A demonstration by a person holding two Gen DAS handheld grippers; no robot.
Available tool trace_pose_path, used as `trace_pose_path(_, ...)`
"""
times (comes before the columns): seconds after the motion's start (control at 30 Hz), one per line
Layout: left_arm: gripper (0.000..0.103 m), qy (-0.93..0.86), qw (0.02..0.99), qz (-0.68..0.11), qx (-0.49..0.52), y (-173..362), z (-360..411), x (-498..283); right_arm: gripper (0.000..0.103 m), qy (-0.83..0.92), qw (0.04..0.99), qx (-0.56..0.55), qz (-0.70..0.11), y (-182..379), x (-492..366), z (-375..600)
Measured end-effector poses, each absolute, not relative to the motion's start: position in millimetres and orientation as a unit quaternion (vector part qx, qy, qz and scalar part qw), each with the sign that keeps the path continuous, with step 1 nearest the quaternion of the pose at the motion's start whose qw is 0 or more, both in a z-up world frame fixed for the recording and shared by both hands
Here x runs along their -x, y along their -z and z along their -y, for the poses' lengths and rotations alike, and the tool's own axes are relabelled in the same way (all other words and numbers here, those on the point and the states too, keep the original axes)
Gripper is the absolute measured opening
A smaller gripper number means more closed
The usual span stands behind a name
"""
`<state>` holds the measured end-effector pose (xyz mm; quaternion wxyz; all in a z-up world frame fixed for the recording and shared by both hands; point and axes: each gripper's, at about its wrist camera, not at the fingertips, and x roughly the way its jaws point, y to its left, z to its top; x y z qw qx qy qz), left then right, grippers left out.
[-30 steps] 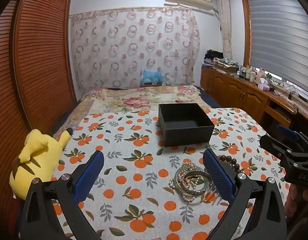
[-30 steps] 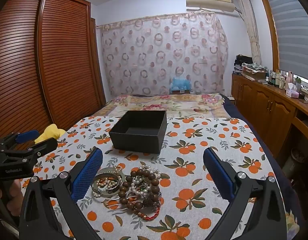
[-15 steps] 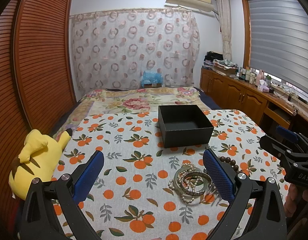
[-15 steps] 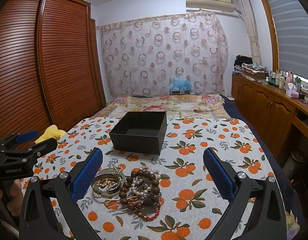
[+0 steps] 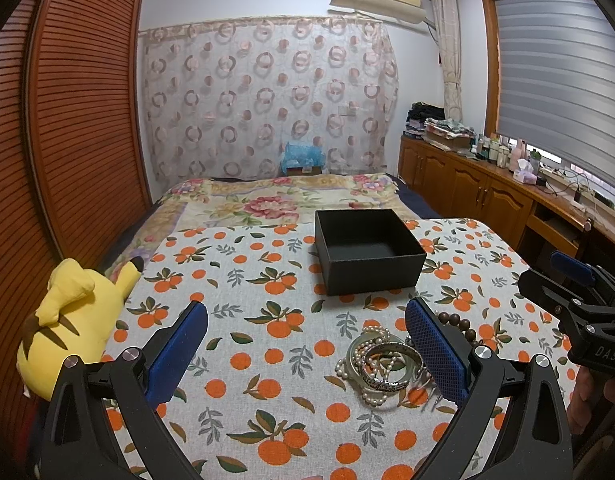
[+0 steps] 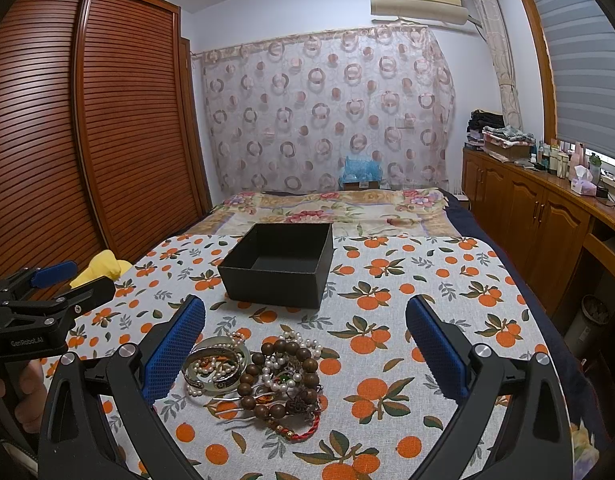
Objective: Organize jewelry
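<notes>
1. Nothing sorted yet: black box [image 6: 279, 264] empty on the orange-print cloth [image 6: 427, 280].
2. Jewelry pile [image 6: 259, 376] heaped just in front of the box, untouched.
3. Left claw [image 5: 307, 354] spread wide, holding nothing.
4. Right claw [image 6: 305, 354] spread wide over the pile, holding nothing.
5. All pieces left to move.

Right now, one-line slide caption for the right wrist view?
Open right tongs above tangled jewelry pile, empty black box beyond.
</notes>
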<state>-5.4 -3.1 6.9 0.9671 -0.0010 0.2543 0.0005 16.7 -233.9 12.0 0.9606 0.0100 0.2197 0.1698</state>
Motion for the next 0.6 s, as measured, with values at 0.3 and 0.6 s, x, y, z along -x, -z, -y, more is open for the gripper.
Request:
trace_pose_path(0.3, 0.096, 0.000, 0.967, -0.254, 0.001, -6.8, 2.9, 5.6, 0.101, -0.170, 0.961, -0.010, -0.219, -12.2, -16.6, 233.8)
trace_pose_path(0.6, 0.096, 0.000, 0.967, -0.254, 0.001, -6.5, 2.7, 5.7, 0.101, -0.170, 0.961, -0.010, -0.219, -11.8, -17.0, 233.5)
